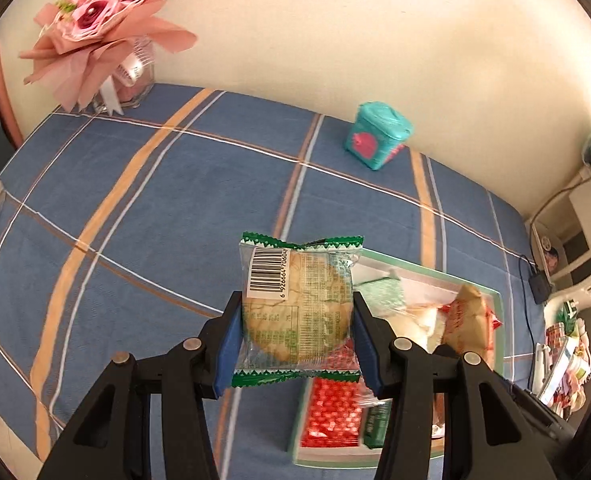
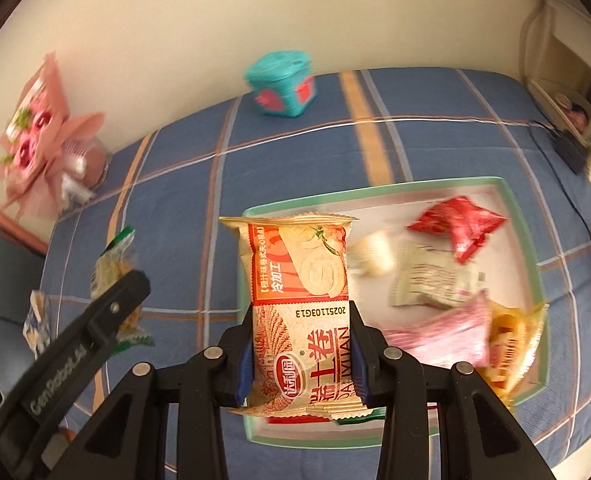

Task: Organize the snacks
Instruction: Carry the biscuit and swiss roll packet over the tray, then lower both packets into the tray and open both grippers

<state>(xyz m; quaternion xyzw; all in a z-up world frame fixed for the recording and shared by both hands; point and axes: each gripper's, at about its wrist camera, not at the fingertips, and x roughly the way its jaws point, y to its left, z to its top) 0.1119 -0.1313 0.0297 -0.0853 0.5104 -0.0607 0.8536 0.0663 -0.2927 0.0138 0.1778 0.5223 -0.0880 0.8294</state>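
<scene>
The left gripper (image 1: pixel 297 322) is clamped on a clear cookie packet (image 1: pixel 298 308) with green crimped ends, its blue pads pressing both sides. The packet hangs in the air above the near corner of the tray (image 1: pixel 491 300), long axis running straight away from the camera, barcode end farthest out, printed back facing up. The right gripper (image 2: pixel 300 354) is clamped on an orange-and-cream roll-cake packet (image 2: pixel 295 300), lifted over the tray's (image 2: pixel 447 184) near-left corner, its long axis also pointing away along the fingers, the label upside down to the camera. In the shallow green-rimmed tray lie more snacks: a red packet (image 2: pixel 459 226), a pale printed packet (image 2: pixel 431 276), a pink one (image 2: pixel 451 336) and a yellow one (image 2: pixel 511 344), loosely heaped. The tray sits on a blue plaid cloth (image 1: pixel 155 208). Against the wall, well apart, stand a teal tin (image 1: pixel 377 134) and a pink bouquet (image 1: pixel 99 32).
</scene>
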